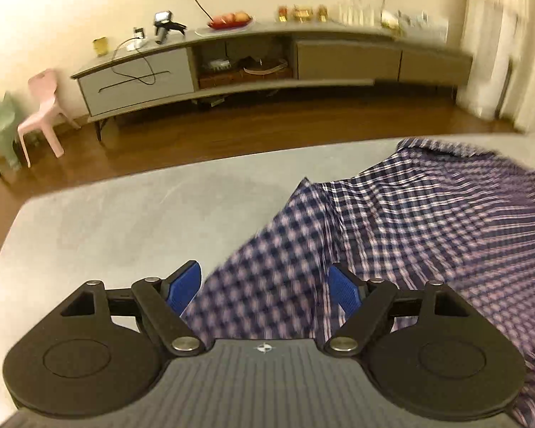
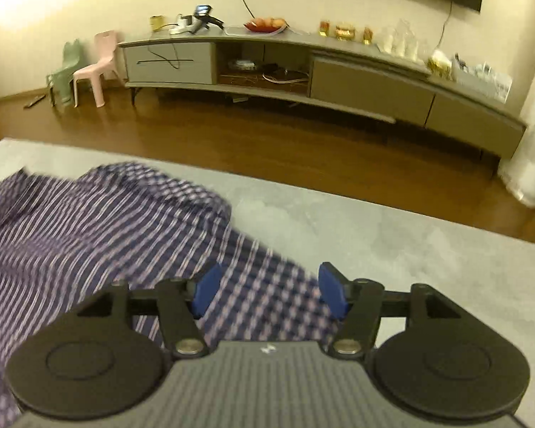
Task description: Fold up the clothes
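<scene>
A blue, purple and white checked shirt [image 1: 428, 221] lies spread on a grey surface [image 1: 125, 221]. In the left wrist view my left gripper [image 1: 265, 285] hangs open over a flap of the shirt near its left edge, and its blue pads [image 1: 185, 285] stand apart from the cloth. In the right wrist view the same checked shirt [image 2: 89, 221] fills the left side. My right gripper [image 2: 267, 289] is open above the shirt's right corner, with cloth showing below the gap. Both views are blurred by motion.
The grey surface [image 2: 392, 242] ends at a wooden floor [image 2: 267, 135]. Beyond it a long low TV cabinet [image 1: 303, 57] stands against the wall. A pink chair [image 1: 42, 107] and a green chair [image 1: 3, 125] stand at the far left.
</scene>
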Tool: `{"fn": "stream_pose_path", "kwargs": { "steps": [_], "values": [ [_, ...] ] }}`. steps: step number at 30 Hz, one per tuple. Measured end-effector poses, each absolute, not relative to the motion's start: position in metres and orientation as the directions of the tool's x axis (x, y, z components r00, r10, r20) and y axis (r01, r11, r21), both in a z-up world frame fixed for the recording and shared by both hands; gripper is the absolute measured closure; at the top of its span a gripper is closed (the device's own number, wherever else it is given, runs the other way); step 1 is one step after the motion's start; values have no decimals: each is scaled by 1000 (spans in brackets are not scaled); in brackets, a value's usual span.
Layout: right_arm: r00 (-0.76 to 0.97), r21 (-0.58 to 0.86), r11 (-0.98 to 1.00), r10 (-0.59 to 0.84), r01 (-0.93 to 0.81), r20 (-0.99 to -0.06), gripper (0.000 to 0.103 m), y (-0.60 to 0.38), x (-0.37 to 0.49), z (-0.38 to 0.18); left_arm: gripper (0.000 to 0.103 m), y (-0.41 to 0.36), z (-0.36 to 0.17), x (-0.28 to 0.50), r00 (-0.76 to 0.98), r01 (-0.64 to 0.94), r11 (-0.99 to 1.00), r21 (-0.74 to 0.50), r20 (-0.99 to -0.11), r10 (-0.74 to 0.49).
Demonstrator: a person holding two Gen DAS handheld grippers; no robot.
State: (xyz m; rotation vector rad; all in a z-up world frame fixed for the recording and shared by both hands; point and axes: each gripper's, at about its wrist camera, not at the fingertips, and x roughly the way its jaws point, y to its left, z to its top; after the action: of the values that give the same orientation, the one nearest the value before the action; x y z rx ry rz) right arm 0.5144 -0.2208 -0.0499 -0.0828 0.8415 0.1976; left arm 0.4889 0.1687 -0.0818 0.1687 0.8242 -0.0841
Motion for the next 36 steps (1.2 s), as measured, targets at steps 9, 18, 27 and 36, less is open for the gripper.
{"fn": "stream_pose_path", "kwargs": {
  "steps": [9, 18, 27, 36],
  "values": [
    [650, -191, 933, 56, -304, -757, 103, -186, 548, -79, 92, 248, -100, 516, 664, -208, 959, -193, -747, -6],
    [746, -70, 971, 128, -228, -653, 58, -214, 454, -29, 50, 261, -39, 404, 773, -112, 962, -249, -630, -73],
    [555, 116, 954, 256, -275, -791, 48, -283, 265, -32, 14, 182, -53, 198, 674, 112, 962, -248, -693, -256],
    [480, 10, 912, 225, -409, -848, 99, -250, 198, -60, 10, 101, -77, 105, 632, 207, 976, -65, -752, -184]
  ]
}}
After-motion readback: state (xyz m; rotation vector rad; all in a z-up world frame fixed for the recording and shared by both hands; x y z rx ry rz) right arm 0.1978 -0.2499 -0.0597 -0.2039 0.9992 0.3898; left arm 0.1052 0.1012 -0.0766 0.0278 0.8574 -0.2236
